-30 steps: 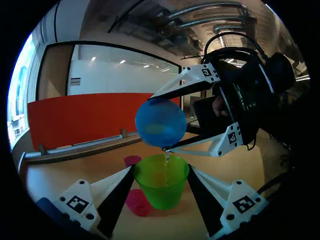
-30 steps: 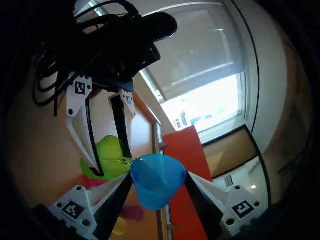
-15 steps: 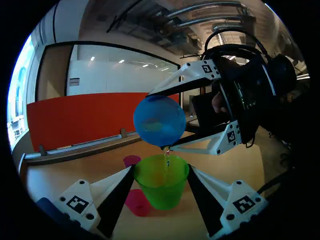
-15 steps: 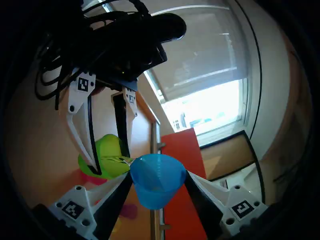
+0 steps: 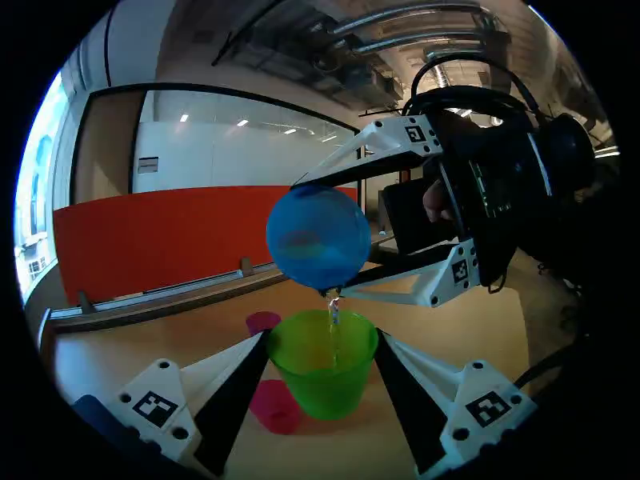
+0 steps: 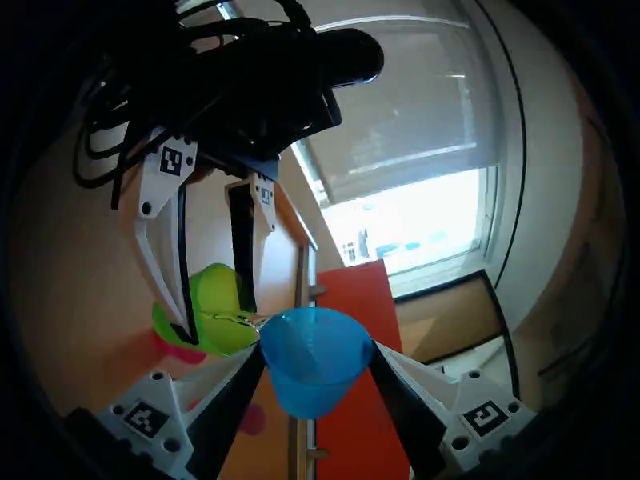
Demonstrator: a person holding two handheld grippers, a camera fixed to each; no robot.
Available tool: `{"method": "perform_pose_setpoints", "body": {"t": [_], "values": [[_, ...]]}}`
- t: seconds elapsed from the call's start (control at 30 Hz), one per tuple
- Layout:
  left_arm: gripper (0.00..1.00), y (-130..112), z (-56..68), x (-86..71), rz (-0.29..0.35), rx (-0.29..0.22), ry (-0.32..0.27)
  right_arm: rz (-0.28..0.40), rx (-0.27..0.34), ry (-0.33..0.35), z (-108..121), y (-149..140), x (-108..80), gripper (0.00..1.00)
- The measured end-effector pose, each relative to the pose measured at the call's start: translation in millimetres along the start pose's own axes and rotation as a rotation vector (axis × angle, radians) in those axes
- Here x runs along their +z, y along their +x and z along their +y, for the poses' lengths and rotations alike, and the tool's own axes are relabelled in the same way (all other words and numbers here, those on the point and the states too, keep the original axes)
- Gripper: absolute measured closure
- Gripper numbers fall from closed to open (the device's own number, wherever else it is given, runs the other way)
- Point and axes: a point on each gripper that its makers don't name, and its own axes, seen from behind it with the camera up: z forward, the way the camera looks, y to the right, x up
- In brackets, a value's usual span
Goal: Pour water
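Pink cups, two: one (image 5: 274, 405) on the table (image 5: 120, 352) just beside the left gripper's (image 5: 321, 336) left finger, one (image 5: 262, 322) farther back. Idle.

Green cup, one (image 5: 322, 368): upright, clamped at mid-wall by both fingers of the left gripper, receiving. Thin plastic, judged light and springy; a wall grip below the rim suits it, and hard squeezing would likely buckle it.

Blue cup, one (image 5: 318, 237): tipped far over above the green cup's mouth, pinched across its wall by both fingers of the right gripper (image 6: 316, 350). Wet lip probably slippery.

Water stream, one (image 5: 333, 308): thin, falling from the blue lip into the green cup.

Grippers, two.
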Motion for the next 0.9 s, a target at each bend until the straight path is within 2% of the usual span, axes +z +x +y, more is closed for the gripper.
{"method": "perform_pose_setpoints", "body": {"t": [0.9], "values": [[0.1, 0.4, 2.1, 2.8, -0.006, 0.011, -0.005, -0.009, -0.106, -0.007, -1.3, 1.9, -2.8, 0.07]]}}
